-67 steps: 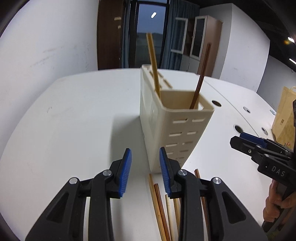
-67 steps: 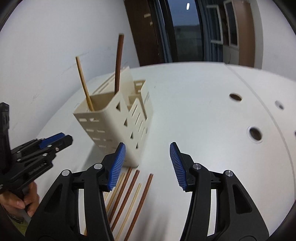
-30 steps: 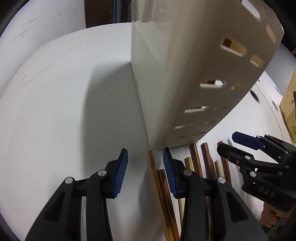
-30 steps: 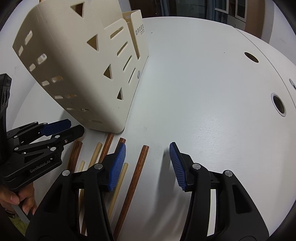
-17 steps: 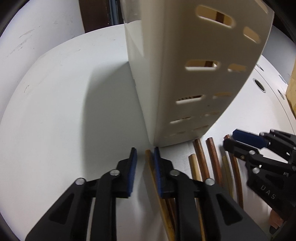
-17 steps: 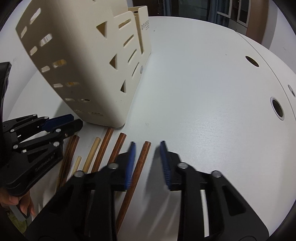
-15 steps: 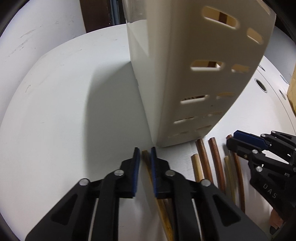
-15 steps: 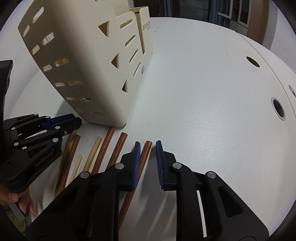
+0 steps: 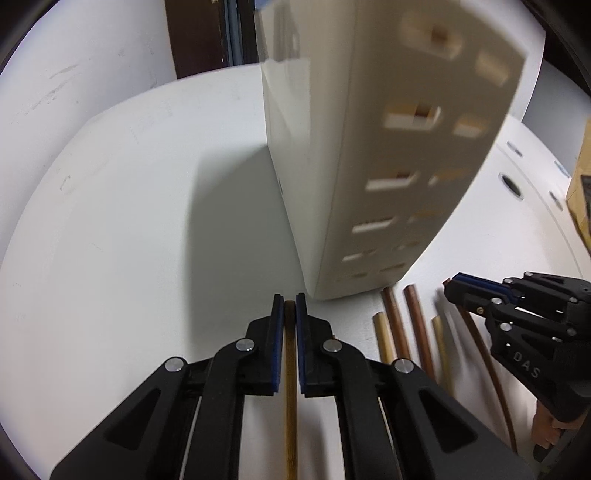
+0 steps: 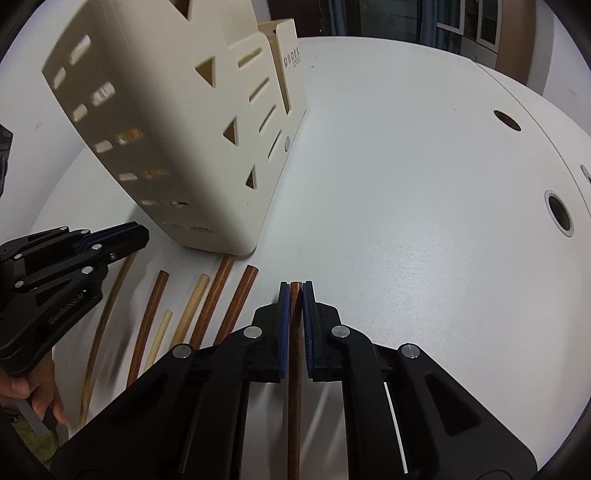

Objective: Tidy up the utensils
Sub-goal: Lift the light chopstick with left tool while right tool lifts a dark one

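Both jaw pairs gone from wide to clamped since earlier: left gripper [image 9: 290, 314] on light bamboo chopstick [image 9: 290, 387], right gripper [image 10: 295, 295] on dark wooden chopstick [image 10: 294, 387], beside cream utensil holder [image 10: 177, 122]; five loose chopsticks [image 10: 207, 302] between on table [image 10: 406, 184]. Risk: tip-only grip lets stick pivot, strike holder wall

We see a white desk [image 10: 406, 177] with round cable holes [image 10: 559, 217] along its right side. A brown cardboard box [image 9: 580, 192] stands at its far right edge, and behind it are a white wall [image 9: 74, 62], a dark wooden door [image 9: 199, 33] and glass-fronted cabinets [image 10: 476, 22].
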Demonstrator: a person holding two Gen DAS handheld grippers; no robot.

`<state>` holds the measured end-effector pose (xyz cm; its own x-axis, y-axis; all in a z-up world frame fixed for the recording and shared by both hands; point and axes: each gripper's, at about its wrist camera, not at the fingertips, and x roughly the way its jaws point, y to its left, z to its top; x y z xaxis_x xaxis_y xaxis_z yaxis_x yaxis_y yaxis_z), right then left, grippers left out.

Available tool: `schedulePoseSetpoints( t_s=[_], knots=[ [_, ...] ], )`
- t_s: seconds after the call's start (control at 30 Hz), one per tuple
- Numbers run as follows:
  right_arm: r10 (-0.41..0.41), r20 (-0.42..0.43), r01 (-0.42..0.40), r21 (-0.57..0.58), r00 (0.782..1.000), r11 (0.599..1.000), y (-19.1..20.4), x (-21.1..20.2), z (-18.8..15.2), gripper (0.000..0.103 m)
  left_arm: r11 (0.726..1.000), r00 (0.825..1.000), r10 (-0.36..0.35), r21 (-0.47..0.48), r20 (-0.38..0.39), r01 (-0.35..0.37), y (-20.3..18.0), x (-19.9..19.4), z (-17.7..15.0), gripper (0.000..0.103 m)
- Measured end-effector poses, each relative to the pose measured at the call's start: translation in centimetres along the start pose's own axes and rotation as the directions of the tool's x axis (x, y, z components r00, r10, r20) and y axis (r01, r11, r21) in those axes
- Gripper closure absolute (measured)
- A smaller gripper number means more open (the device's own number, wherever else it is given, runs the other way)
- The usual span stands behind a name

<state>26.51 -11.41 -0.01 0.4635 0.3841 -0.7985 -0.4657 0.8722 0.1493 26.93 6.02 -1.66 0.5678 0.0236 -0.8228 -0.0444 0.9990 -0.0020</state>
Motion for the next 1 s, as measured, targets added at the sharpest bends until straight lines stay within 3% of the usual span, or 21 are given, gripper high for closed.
schedulePoseSetpoints(
  t_s=[0.2,0.4,0.63,1.0],
  knots=[
    [-0.007,0.097,0.008,-0.006,0.995,1.000,0.2,-3.4,0.5,0.097,1.000,0.997,-0.010,-0.017,0.078,0.012,1.3,-3.8,-0.2,0.097],
    [0.008,0.202,0.000,-0.037,0.979,0.999,1.0,-7.4,0.8,0.097,1.000,0.983,-0.015,-0.021,0.185,0.019,1.6,-8.2,-0.2,0.097],
    [0.038,0.320,-0.014,-0.077,0.947,0.997,2.2,-12.4,0.7,0.097,0.999,0.947,-0.021,-0.026,0.320,0.031,0.9,-13.4,-0.5,0.097],
    [0.076,0.437,-0.015,-0.141,0.896,0.990,3.2,-17.6,1.1,0.097,0.999,0.906,-0.029,-0.004,0.423,0.034,-2.9,-16.0,0.4,0.097]
  ],
)
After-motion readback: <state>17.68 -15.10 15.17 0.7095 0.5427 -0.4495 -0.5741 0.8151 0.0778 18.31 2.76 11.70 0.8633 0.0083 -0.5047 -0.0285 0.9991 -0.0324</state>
